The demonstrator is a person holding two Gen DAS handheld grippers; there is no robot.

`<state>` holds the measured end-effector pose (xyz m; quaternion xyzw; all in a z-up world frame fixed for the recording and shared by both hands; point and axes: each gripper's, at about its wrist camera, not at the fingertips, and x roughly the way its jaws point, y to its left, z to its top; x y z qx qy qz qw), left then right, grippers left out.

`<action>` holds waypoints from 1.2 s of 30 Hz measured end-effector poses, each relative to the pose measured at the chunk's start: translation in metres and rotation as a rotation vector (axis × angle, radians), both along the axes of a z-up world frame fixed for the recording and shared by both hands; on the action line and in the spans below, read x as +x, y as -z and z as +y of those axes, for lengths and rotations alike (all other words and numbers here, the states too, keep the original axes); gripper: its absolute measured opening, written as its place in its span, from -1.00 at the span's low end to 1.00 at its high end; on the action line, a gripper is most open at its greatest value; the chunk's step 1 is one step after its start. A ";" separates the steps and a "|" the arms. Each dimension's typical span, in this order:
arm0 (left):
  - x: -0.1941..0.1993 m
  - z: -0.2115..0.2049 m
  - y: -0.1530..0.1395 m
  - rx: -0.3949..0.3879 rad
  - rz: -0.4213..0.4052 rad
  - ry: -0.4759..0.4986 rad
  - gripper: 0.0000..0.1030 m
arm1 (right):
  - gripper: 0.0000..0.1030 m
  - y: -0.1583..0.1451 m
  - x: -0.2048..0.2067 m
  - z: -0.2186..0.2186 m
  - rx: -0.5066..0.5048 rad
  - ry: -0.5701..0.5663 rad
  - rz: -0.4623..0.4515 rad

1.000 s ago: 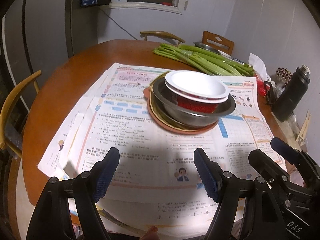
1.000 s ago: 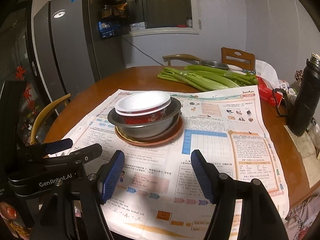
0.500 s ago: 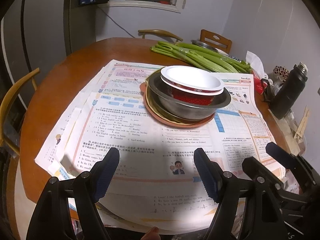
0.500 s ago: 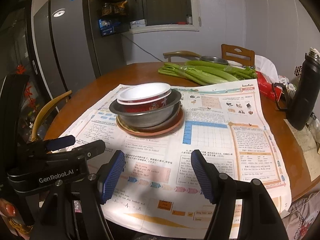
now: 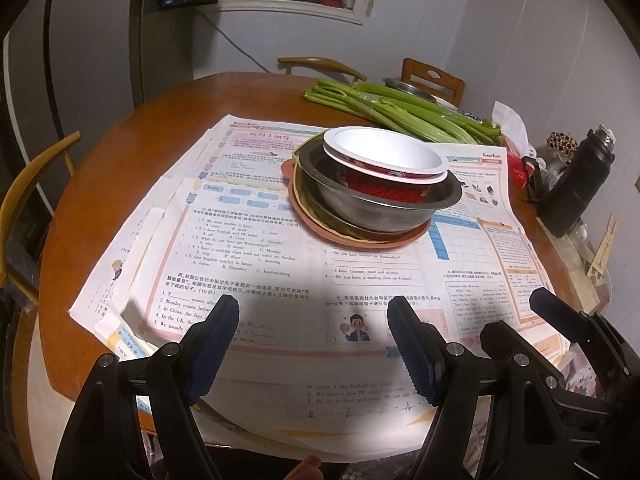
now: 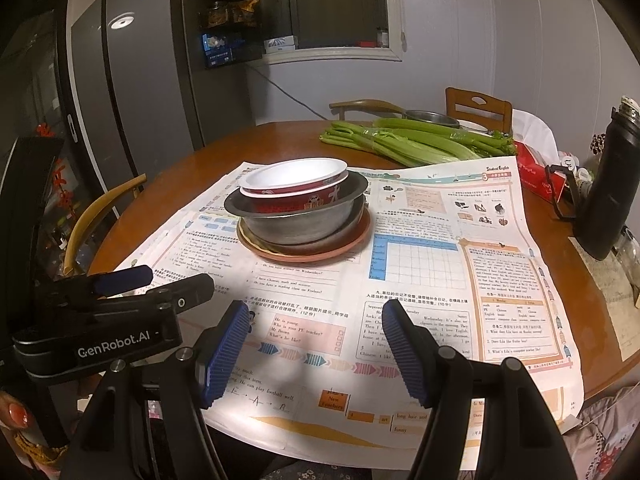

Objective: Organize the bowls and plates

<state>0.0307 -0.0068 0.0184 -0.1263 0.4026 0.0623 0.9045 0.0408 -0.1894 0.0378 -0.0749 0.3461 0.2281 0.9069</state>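
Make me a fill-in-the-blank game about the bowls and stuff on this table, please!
1. The red-and-white bowl sits inside the shiny ____ bowl.
2. The whole stack rests on a brown plate lying on printed ____.
3. Behind the stack lie long green stalks of ____.
4. Both the left gripper and the right gripper are open and hold ____.

Missing words: metal; paper; celery; nothing
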 end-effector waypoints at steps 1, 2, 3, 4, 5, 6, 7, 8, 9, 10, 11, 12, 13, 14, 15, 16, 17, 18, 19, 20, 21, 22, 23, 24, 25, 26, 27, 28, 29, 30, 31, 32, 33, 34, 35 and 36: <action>0.000 0.000 0.000 0.001 0.001 -0.001 0.51 | 0.33 0.000 0.000 0.000 0.000 0.000 0.002; -0.001 0.000 0.001 0.001 0.002 -0.001 0.51 | 0.33 0.001 0.000 0.000 0.000 -0.001 0.003; -0.001 -0.001 0.001 0.003 0.004 -0.001 0.51 | 0.33 0.001 0.000 0.000 0.001 -0.002 0.004; -0.001 -0.001 0.001 0.003 0.006 0.000 0.51 | 0.33 0.001 0.000 0.000 0.001 -0.002 0.005; -0.001 -0.001 0.001 0.002 0.006 0.001 0.51 | 0.33 0.001 0.000 0.000 0.001 -0.001 0.006; -0.001 -0.001 0.001 0.003 0.007 0.001 0.51 | 0.33 0.001 0.000 0.000 0.003 0.000 0.007; -0.002 -0.001 0.001 0.005 0.006 0.001 0.51 | 0.33 0.002 -0.001 -0.001 0.005 0.002 0.008; -0.002 -0.001 0.001 0.007 0.004 0.000 0.51 | 0.33 0.001 0.000 -0.001 0.008 0.005 0.008; -0.002 -0.001 0.000 0.009 0.005 -0.001 0.51 | 0.33 0.001 0.000 -0.002 0.009 0.007 0.009; -0.002 0.000 0.000 0.010 0.005 -0.004 0.51 | 0.33 0.002 0.000 -0.002 0.008 0.011 0.008; -0.002 0.000 0.000 0.010 0.006 -0.004 0.51 | 0.33 0.002 0.001 -0.002 0.008 0.012 0.009; -0.002 0.001 0.001 0.011 0.009 -0.004 0.51 | 0.33 0.002 0.001 -0.003 0.009 0.012 0.011; -0.002 0.000 0.001 0.013 0.012 -0.003 0.51 | 0.33 0.002 0.001 -0.003 0.008 0.012 0.011; -0.002 0.000 0.002 0.013 0.013 -0.003 0.51 | 0.33 0.003 0.001 -0.002 0.005 0.012 0.011; -0.003 0.000 0.002 0.011 0.013 -0.003 0.51 | 0.33 0.003 0.001 -0.002 0.004 0.010 0.011; -0.003 0.000 0.003 0.010 0.014 -0.002 0.51 | 0.33 0.003 0.001 -0.002 0.004 0.010 0.012; -0.003 -0.001 0.003 0.010 0.014 -0.002 0.51 | 0.33 0.003 0.001 -0.002 0.003 0.010 0.012; -0.003 -0.001 0.003 0.010 0.014 -0.003 0.51 | 0.33 0.003 0.001 -0.002 0.003 0.009 0.012; -0.003 -0.001 0.003 0.011 0.014 -0.002 0.51 | 0.33 0.003 0.001 -0.002 0.003 0.011 0.011; -0.003 -0.001 0.003 0.012 0.015 -0.004 0.51 | 0.33 0.003 0.001 -0.002 0.003 0.012 0.009; -0.004 -0.001 0.003 0.014 0.015 -0.006 0.51 | 0.33 0.003 0.001 -0.002 0.005 0.012 0.009; -0.004 -0.001 0.003 0.014 0.015 -0.007 0.51 | 0.33 0.003 0.001 -0.002 0.009 0.014 0.008; -0.004 -0.001 0.002 0.014 0.014 -0.007 0.51 | 0.33 0.003 0.001 -0.002 0.008 0.015 0.006; -0.004 -0.001 0.003 0.014 0.014 -0.007 0.51 | 0.33 0.003 0.001 -0.002 0.009 0.014 0.006; -0.004 -0.001 0.003 0.013 0.015 -0.007 0.51 | 0.33 0.002 0.001 -0.003 0.010 0.014 0.005; -0.004 -0.001 0.003 0.011 0.016 -0.006 0.51 | 0.33 0.002 0.001 -0.003 0.010 0.015 0.004; -0.004 -0.001 0.003 0.010 0.017 -0.005 0.51 | 0.33 0.002 0.001 -0.003 0.010 0.016 0.005; -0.003 -0.002 0.003 0.012 0.019 -0.004 0.51 | 0.33 0.002 0.001 -0.003 0.010 0.016 0.005; -0.003 -0.002 0.003 0.012 0.020 -0.004 0.51 | 0.33 0.002 0.002 -0.003 0.009 0.016 0.006; -0.003 -0.002 0.003 0.013 0.020 -0.003 0.51 | 0.33 0.002 0.002 -0.003 0.009 0.017 0.005; -0.003 -0.003 0.003 0.014 0.020 -0.001 0.51 | 0.33 0.002 0.002 -0.003 0.010 0.017 0.005; -0.003 -0.003 0.003 0.016 0.020 -0.002 0.51 | 0.33 0.002 0.002 -0.003 0.010 0.017 0.006; -0.003 -0.003 0.003 0.021 0.018 -0.002 0.51 | 0.33 0.002 0.002 -0.003 0.011 0.018 0.005; -0.004 -0.004 0.002 0.024 0.017 0.001 0.51 | 0.33 0.002 0.002 -0.004 0.012 0.019 0.005; -0.004 -0.004 0.002 0.027 0.015 0.001 0.51 | 0.33 0.003 0.003 -0.004 0.012 0.020 0.005; -0.003 -0.005 0.001 0.033 0.014 0.002 0.51 | 0.33 0.002 0.004 -0.005 0.012 0.021 0.005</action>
